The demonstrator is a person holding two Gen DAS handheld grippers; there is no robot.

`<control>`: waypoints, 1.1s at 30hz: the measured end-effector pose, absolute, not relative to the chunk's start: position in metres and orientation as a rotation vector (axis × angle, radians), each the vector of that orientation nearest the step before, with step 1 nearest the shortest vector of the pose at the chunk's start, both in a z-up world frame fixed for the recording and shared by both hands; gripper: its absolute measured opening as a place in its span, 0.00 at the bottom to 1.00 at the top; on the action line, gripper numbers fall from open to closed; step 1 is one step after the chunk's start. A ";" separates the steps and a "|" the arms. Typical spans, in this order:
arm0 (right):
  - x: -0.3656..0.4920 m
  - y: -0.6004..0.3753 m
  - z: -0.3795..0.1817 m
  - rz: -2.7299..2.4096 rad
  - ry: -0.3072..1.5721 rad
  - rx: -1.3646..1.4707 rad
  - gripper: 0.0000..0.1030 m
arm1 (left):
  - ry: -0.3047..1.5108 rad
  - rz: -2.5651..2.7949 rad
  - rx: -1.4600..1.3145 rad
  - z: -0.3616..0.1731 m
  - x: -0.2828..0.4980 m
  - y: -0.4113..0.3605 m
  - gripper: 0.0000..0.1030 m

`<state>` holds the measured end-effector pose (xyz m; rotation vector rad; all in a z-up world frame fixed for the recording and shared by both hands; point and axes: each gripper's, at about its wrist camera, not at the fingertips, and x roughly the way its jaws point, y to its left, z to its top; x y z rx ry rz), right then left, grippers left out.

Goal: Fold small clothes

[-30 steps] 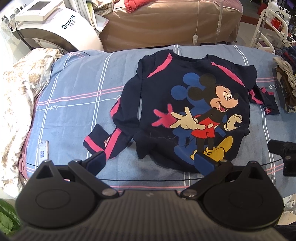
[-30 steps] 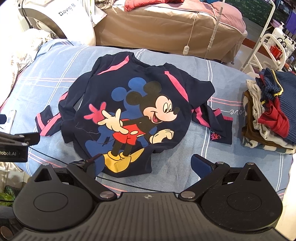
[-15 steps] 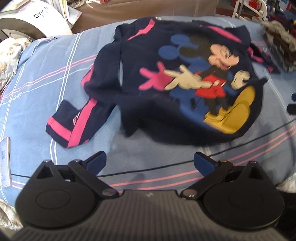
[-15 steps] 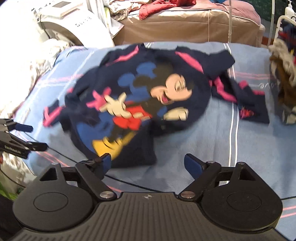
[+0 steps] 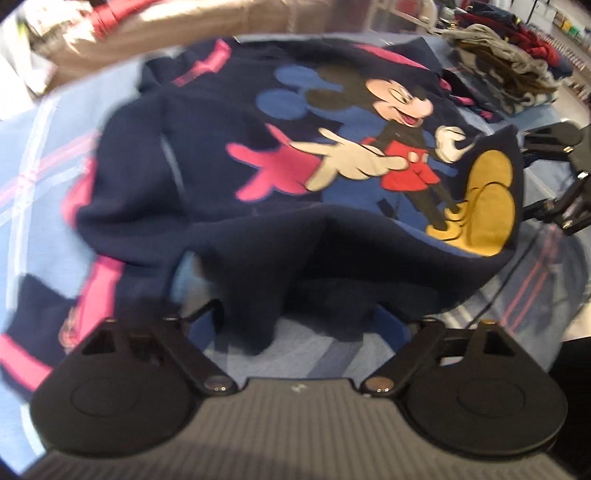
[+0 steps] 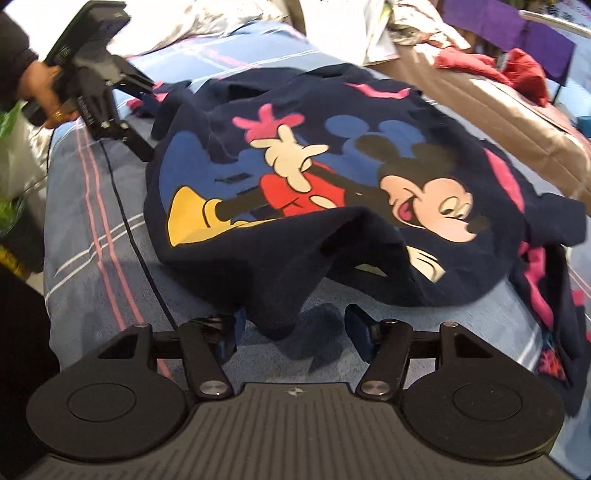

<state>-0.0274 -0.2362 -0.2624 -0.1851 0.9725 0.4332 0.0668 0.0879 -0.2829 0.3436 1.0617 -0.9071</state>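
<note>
Folding has barely begun: the navy sweatshirt [image 6: 332,177] lies spread on the blue bed [image 6: 92,236], its near hem inside both the left gripper [image 5: 306,325], jaws just narrowing, and right gripper [image 6: 291,328], neither clamped.

A blue bedsheet [image 6: 92,229] with pink and white stripes is spread over the work surface. A black cable [image 6: 129,225] is laid across the sheet near its left edge in the right wrist view. A tan upholstered couch [image 6: 517,122] is seen behind the surface, and red fabric [image 6: 524,70] is heaped on top of it. A stack of folded garments [image 5: 506,70], grey, brown and red, is observed on the sheet at the far right in the left wrist view. A pale floral quilt [image 6: 192,29] is bunched at the far edge. A green and white bag [image 6: 11,155] is partly visible at the left border.
</note>
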 end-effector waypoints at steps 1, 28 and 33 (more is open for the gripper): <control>-0.024 -0.236 -0.263 0.450 0.975 -0.183 0.95 | 1.070 -0.908 0.332 -0.285 0.069 0.085 0.74; -0.088 -0.266 -0.215 0.323 1.248 0.430 0.90 | 1.272 -0.893 0.214 -0.235 0.047 0.154 0.53; -0.087 -0.251 -0.228 0.373 1.205 0.356 0.98 | 1.154 -0.906 0.288 -0.255 0.037 0.147 0.73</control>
